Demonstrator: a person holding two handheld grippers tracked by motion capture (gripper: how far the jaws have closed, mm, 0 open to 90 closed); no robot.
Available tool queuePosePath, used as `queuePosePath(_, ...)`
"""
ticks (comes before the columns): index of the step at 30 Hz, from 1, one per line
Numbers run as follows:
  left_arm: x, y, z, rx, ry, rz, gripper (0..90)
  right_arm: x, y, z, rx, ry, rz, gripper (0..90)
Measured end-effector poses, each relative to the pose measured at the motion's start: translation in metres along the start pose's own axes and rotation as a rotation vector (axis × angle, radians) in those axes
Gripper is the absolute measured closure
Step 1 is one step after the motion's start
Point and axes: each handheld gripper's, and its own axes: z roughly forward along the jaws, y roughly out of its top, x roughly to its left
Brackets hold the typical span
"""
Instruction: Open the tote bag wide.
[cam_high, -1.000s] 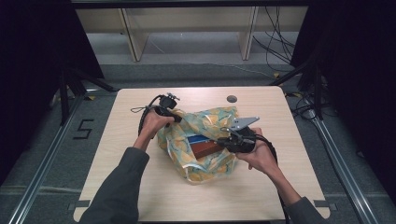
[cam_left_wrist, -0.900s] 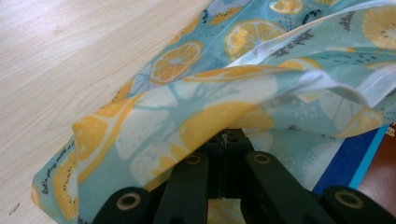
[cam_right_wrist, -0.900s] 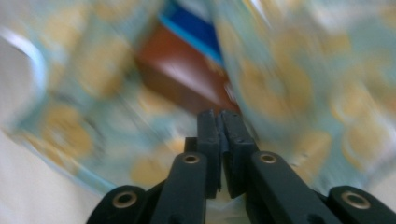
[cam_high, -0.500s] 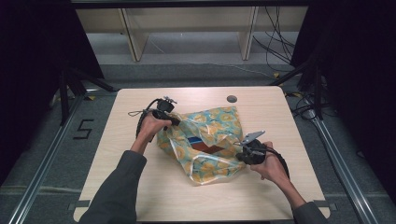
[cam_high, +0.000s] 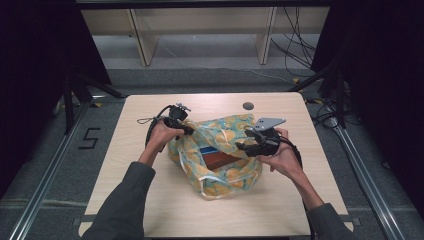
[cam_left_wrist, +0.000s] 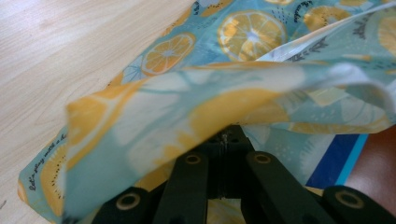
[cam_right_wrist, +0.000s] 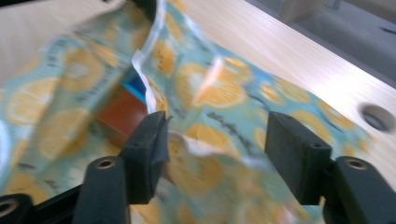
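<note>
Bag (cam_high: 220, 155) lies mid-counter (cam_high: 150, 200), mouth up, box (cam_high: 220, 159) inside. My left tool (cam_high: 186, 129) clenched on bag's left rim. My right tool (cam_high: 245, 146) jaws just opening, released; right rim between them, unpinched.

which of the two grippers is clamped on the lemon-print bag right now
The left gripper: its jaws are shut on the bag's edge. The right gripper's jaws have just been opening; they stand apart with fabric loose between them.
</note>
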Motion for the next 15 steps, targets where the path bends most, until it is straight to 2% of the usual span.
queuePosePath(1, 0.001, 0.001, -0.001, 0.015, -0.007, 0.017, 88.8, 0.004, -0.001, 0.002, -0.014, 0.008, 0.000, 38.7)
queuePosePath(2, 0.001, 0.001, -0.001, 0.011, -0.008, 0.017, 88.7, 0.006, 0.001, 0.003, 0.002, 0.025, -0.023, 37.8)
queuePosePath(3, 0.002, 0.001, -0.001, 0.004, -0.008, 0.013, 88.7, 0.010, 0.001, 0.004, 0.003, 0.032, -0.021, 37.8)
queuePosePath(4, 0.001, 0.001, -0.001, 0.006, -0.011, 0.013, 88.7, 0.012, 0.002, 0.006, -0.013, 0.034, -0.030, 38.3)
queuePosePath(5, 0.001, 0.001, -0.001, 0.011, -0.013, 0.013, 88.7, 0.013, 0.003, 0.008, -0.003, 0.068, -0.040, 38.3)
queuePosePath(6, 0.000, 0.001, 0.000, 0.012, -0.007, 0.020, 88.7, 0.016, 0.004, 0.009, 0.010, 0.075, -0.031, 38.3)
queuePosePath(7, -0.001, 0.001, 0.001, -0.009, -0.010, 0.000, 88.7, 0.018, 0.004, 0.012, 0.001, 0.074, -0.050, 38.0)
queuePosePath(8, 0.000, 0.002, -0.001, 0.004, -0.010, 0.016, 88.7, 0.021, 0.004, 0.012, 0.013, 0.086, -0.042, 38.0)
queuePosePath(9, -0.001, 0.002, -0.001, 0.002, -0.012, 0.016, 88.7, 0.023, 0.005, 0.014, 0.003, 0.085, -0.054, 38.1)
queuePosePath(10, -0.001, 0.002, -0.001, 0.009, -0.014, 0.020, 88.7, 0.025, 0.005, 0.015, 0.016, 0.089, -0.054, 38.5)
queuePosePath(11, -0.003, 0.002, 0.000, -0.009, -0.010, 0.001, 88.6, 0.027, 0.006, 0.016, 0.021, 0.082, -0.061, 41.9)
queuePosePath(12, -0.002, 0.003, -0.001, 0.006, -0.009, 0.020, 88.5, 0.029, 0.007, 0.017, 0.020, 0.071, -0.076, 48.9)
queuePosePath(13, -0.003, 0.003, -0.001, 0.003, -0.013, 0.017, 88.5, 0.030, 0.007, 0.020, 0.026, 0.075, -0.100, 58.5)
queuePosePath(15, -0.003, 0.003, -0.001, 0.009, -0.016, 0.017, 88.2, 0.032, 0.007, 0.026, 0.063, 0.096, -0.116, 75.3)
